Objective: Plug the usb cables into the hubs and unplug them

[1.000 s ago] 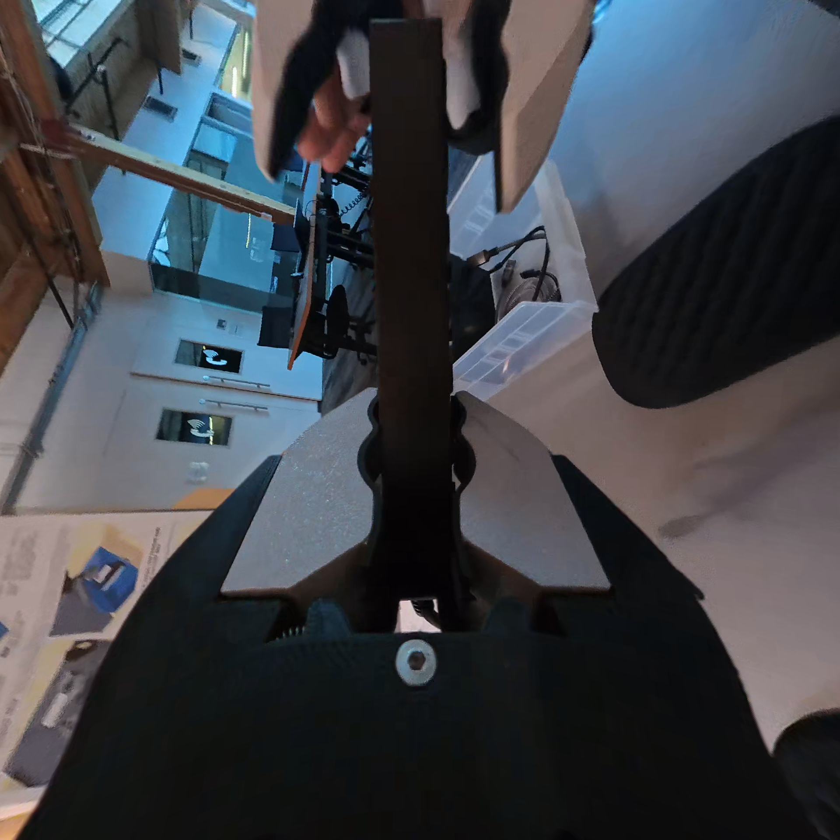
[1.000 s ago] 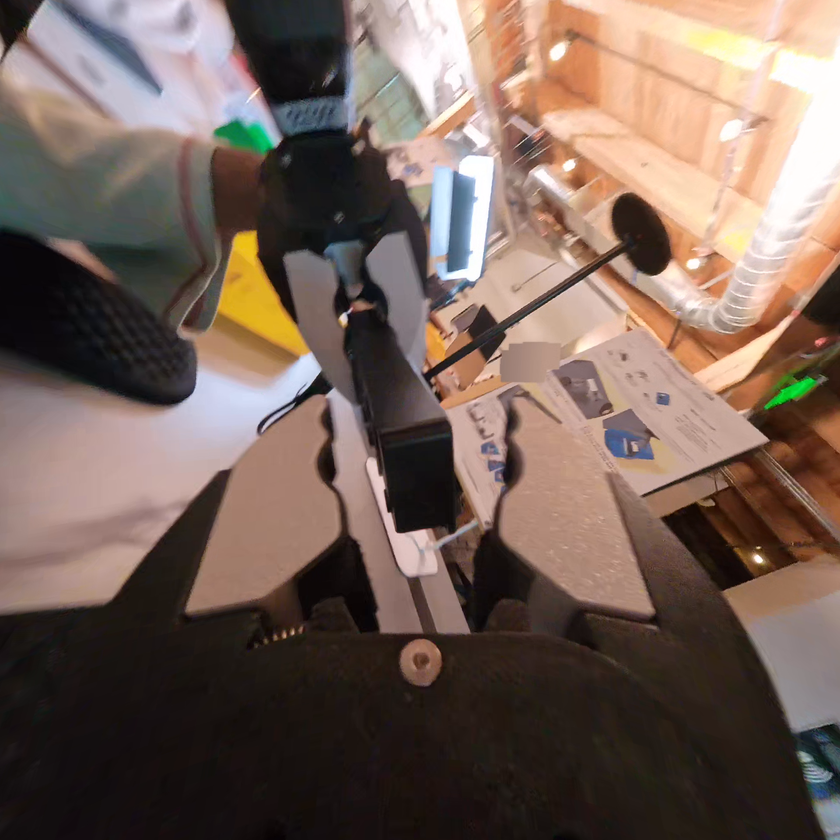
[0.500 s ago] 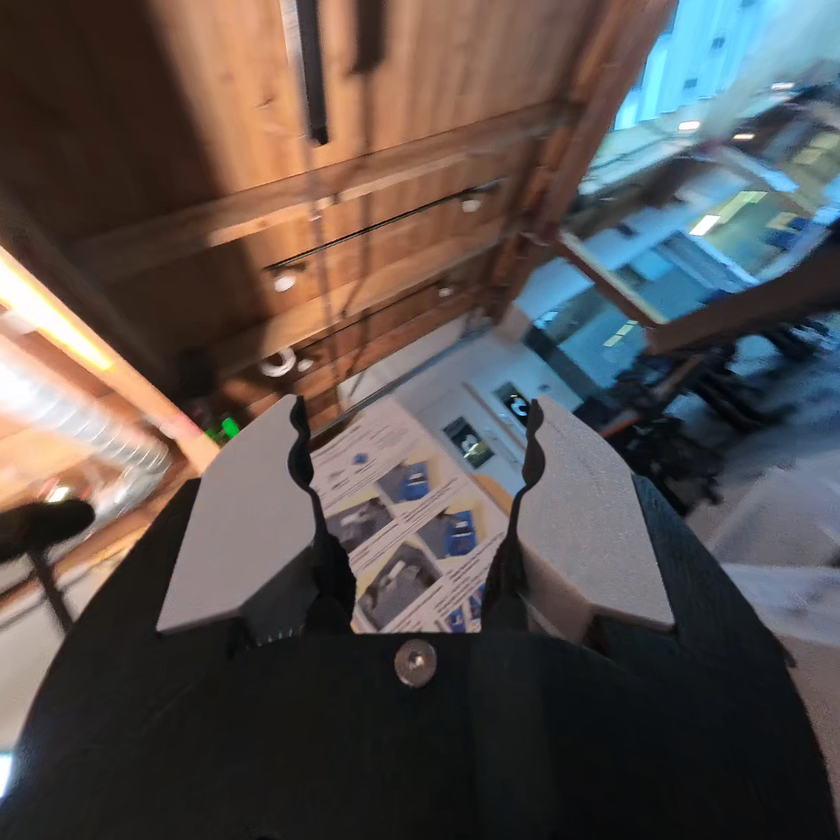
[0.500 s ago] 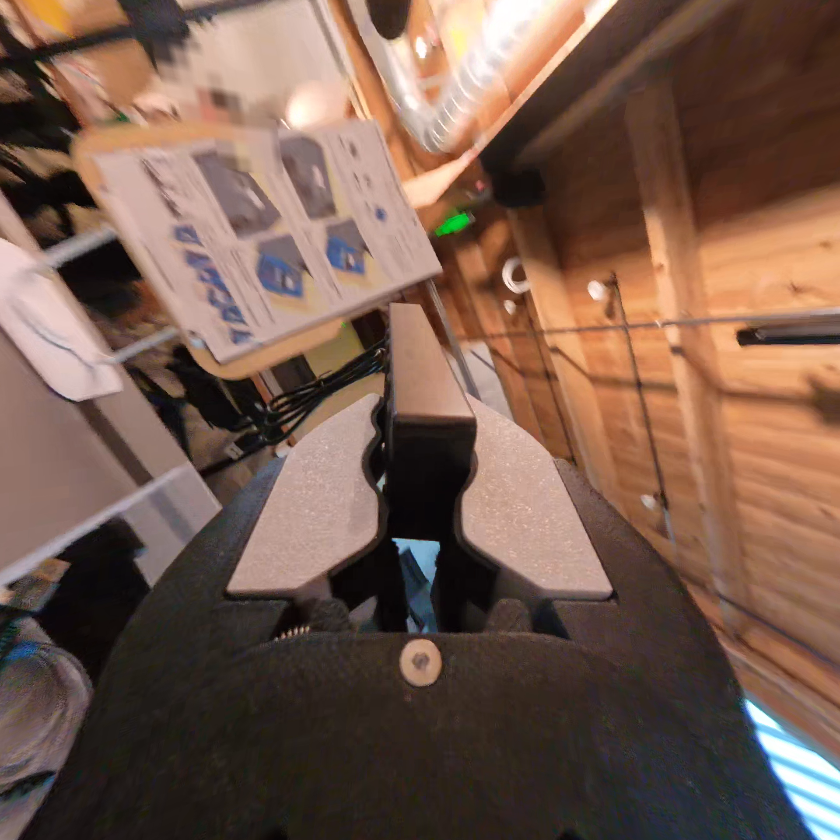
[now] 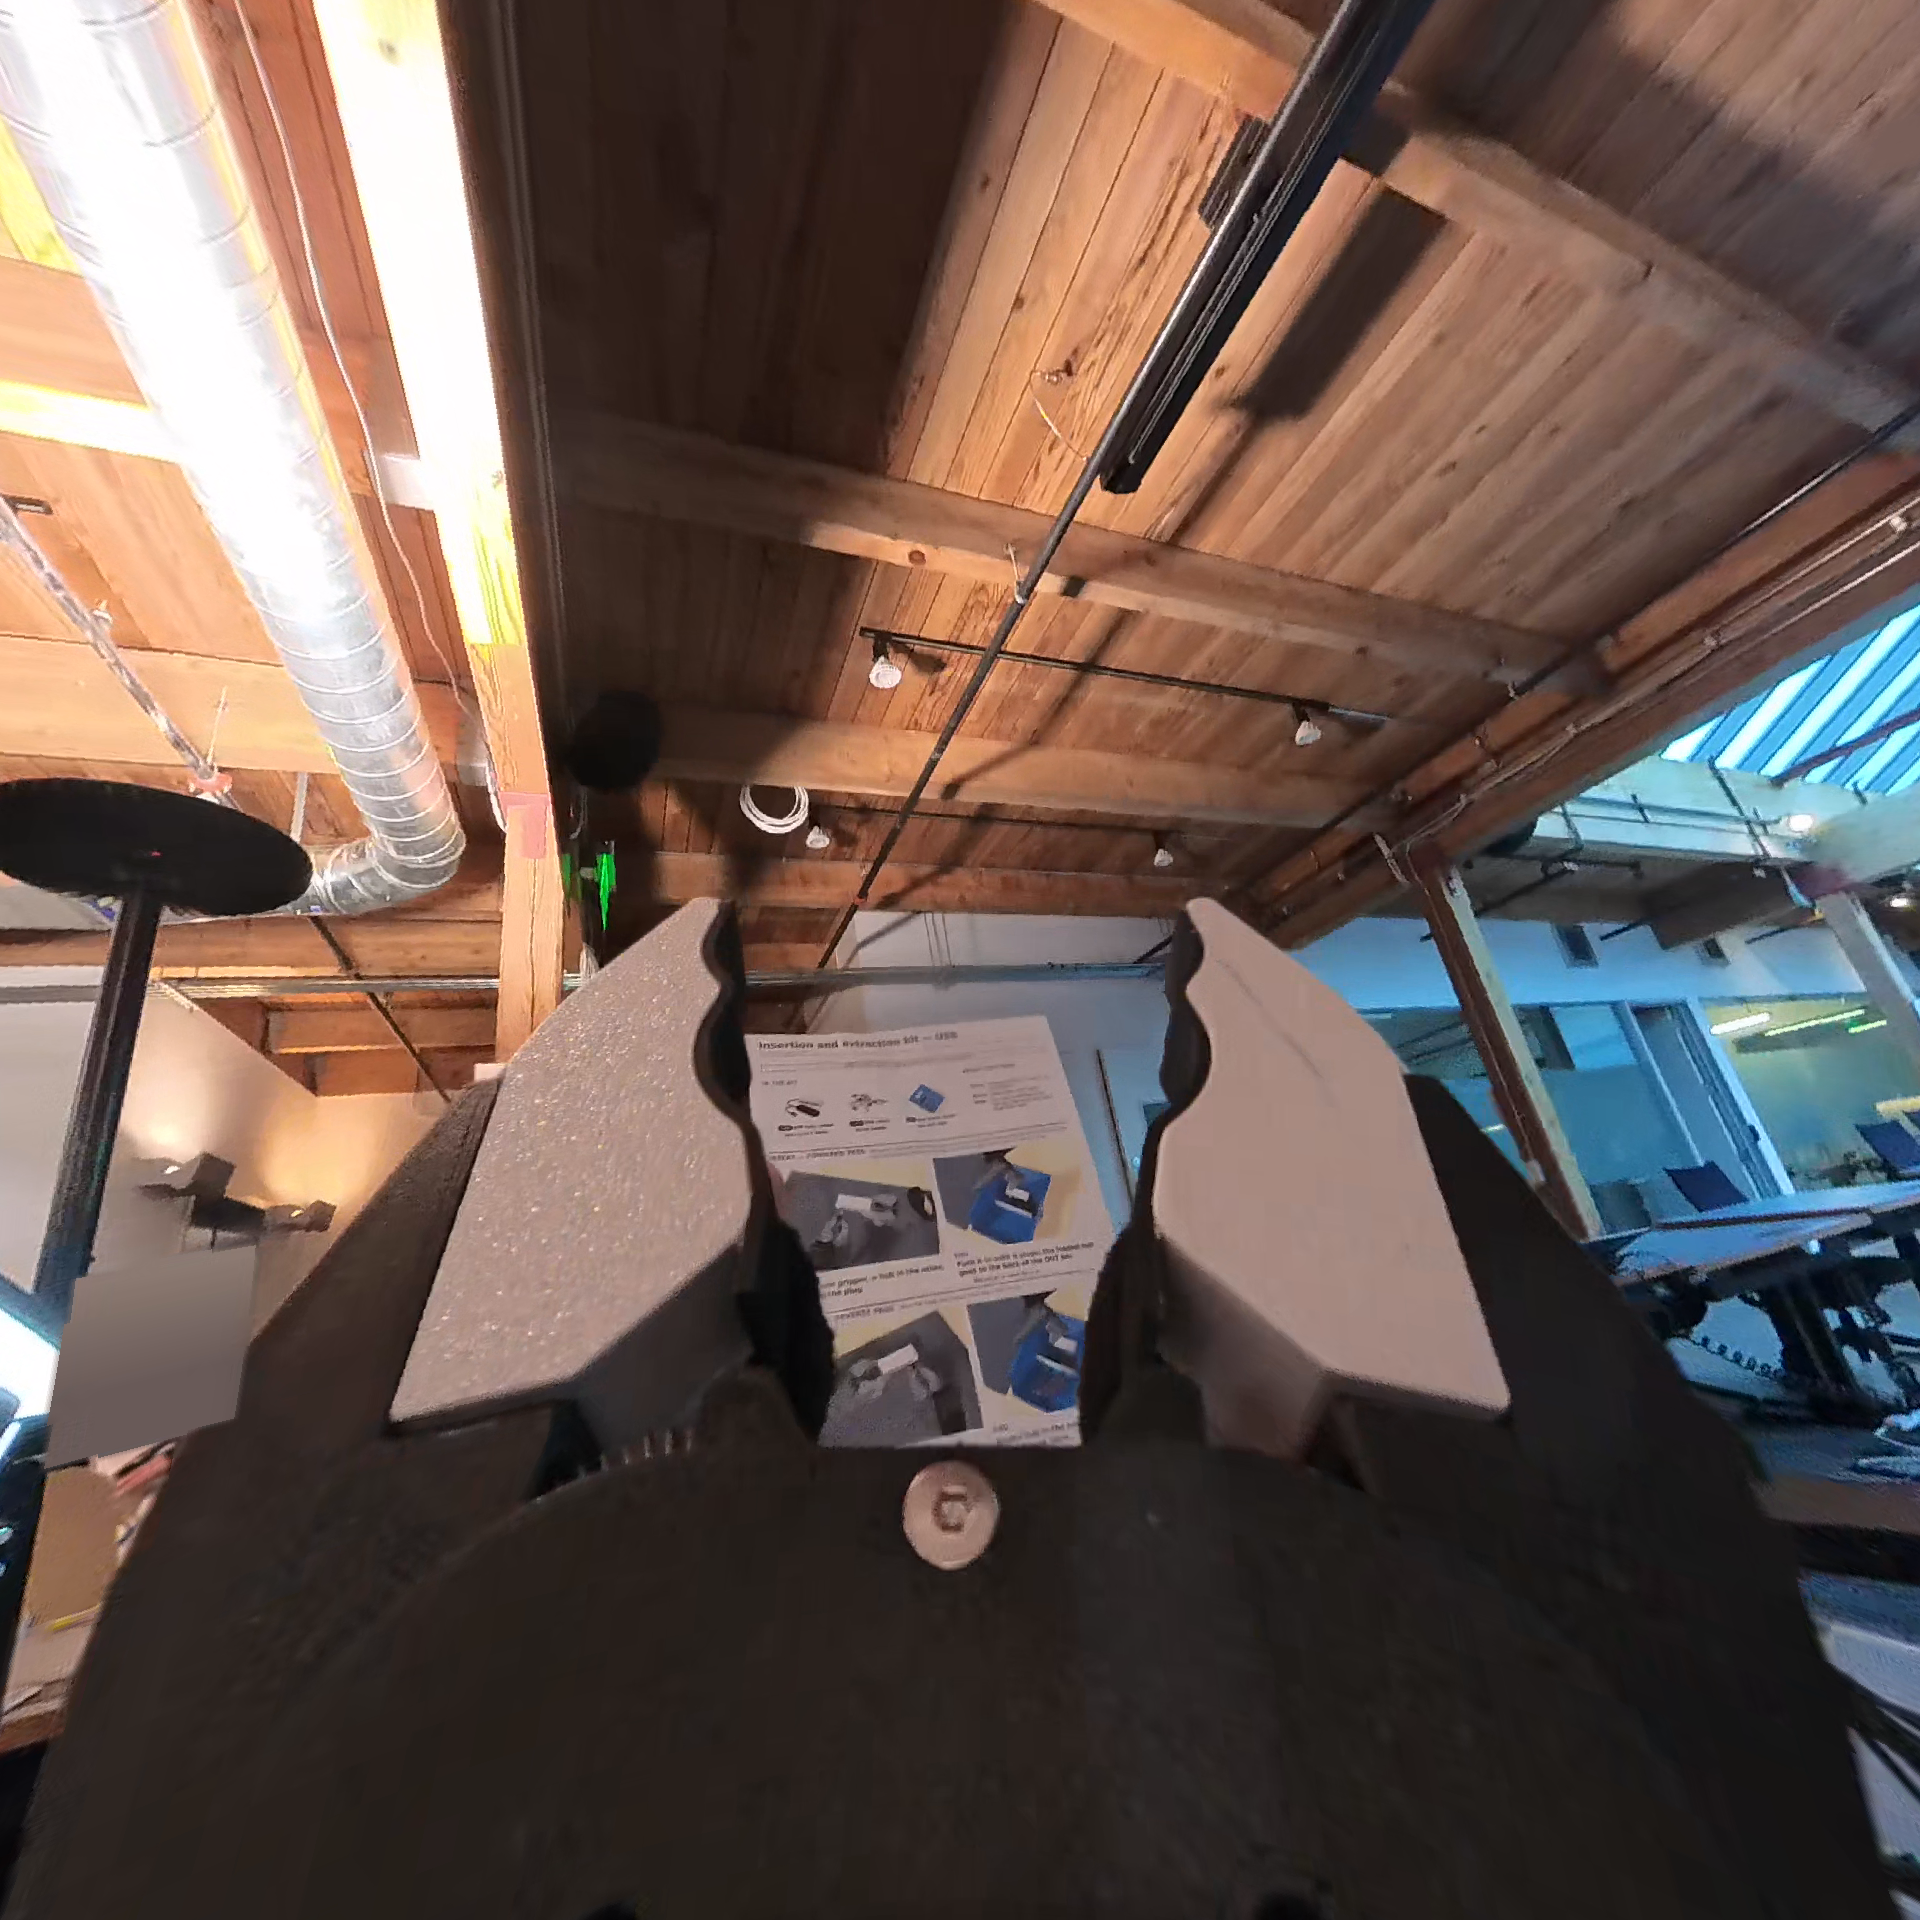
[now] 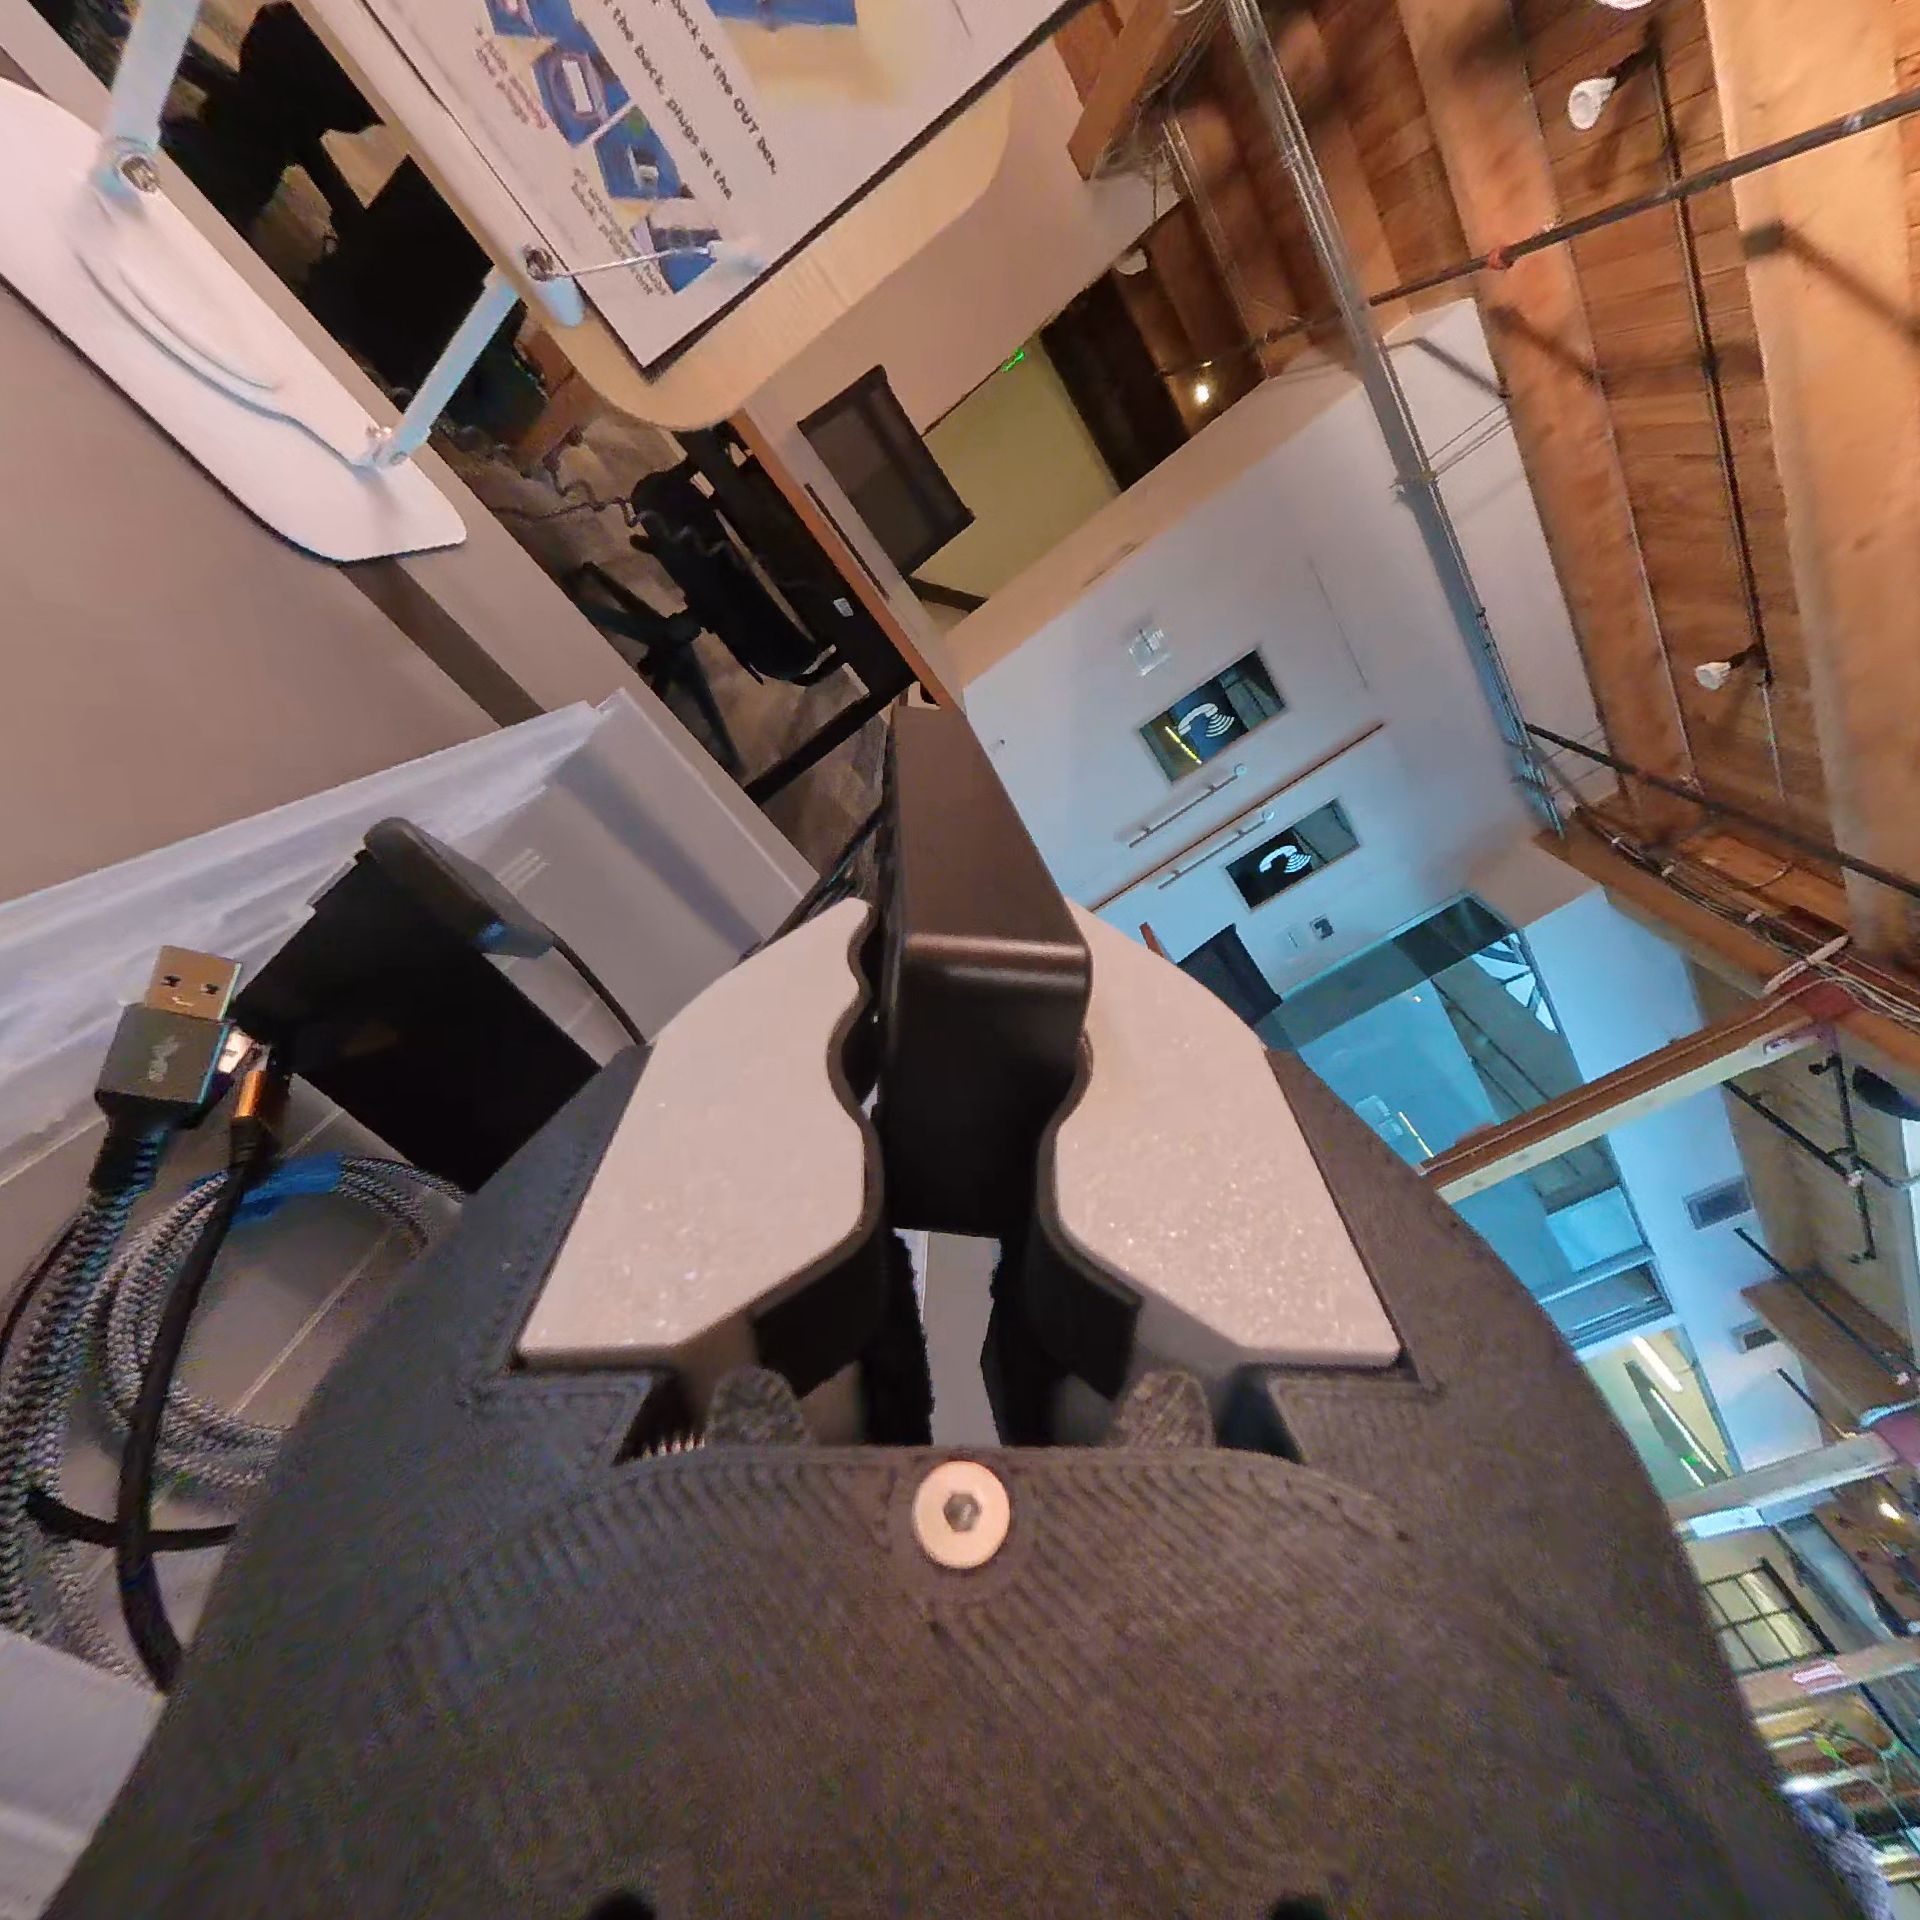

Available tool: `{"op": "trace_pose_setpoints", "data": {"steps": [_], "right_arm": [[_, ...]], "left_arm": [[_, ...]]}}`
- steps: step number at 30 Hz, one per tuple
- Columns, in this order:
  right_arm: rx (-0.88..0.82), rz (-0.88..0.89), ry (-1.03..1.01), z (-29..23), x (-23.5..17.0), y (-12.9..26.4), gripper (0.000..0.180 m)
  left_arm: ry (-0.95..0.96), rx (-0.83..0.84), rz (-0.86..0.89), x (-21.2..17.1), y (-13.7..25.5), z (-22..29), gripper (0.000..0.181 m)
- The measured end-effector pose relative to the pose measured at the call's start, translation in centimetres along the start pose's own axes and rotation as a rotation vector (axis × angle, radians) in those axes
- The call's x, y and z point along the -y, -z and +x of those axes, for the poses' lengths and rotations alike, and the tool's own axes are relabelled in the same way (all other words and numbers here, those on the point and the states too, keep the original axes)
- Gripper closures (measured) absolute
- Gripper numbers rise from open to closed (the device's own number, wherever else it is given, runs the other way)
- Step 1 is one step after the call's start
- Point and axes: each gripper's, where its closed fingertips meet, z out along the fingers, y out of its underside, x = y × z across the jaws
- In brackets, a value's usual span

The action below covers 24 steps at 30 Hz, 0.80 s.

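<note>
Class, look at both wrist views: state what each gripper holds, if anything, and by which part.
The right gripper is shut on the black hub, clamped across its near end. The left gripper is open and holds nothing.

Black hub [image 6: 977, 997]; grey-and-black braided cable [image 6: 94, 1299]; brown wooden ceiling [image 5: 935, 364]

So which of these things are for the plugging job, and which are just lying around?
For the job:
- black hub, clamped in the right gripper
- braided usb cable in the clear bin
- left gripper, open and empty

Just around:
- instruction sheet
- silver duct
- white stand
</note>
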Motion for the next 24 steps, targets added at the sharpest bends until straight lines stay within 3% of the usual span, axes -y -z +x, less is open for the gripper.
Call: {"op": "trace_pose_setpoints", "data": {"steps": [4, 13, 18, 24], "right_arm": [[0.076, -0.013, -0.003, -0.5, -0.7, -1.0, 0.152], [0.475, -0.227, -0.017, -5.3, -5.8, -4.6, 0.148], [0.376, -0.338, -0.018, -4.6, -8.9, -6.2, 0.128], [0.163, -0.332, -0.149, -1.9, -9.1, -6.1, 0.114]], "left_arm": [[0.007, -0.021, -0.002, -0.2, -0.2, 0.3, 0.103], [-0.007, -0.012, 0.011, 0.4, 0.1, 0.0, 0.105], [-0.009, -0.009, 0.017, 0.7, 0.3, -0.4, 0.106], [0.002, -0.016, 0.006, 0.4, 0.2, -0.4, 0.107]]}}
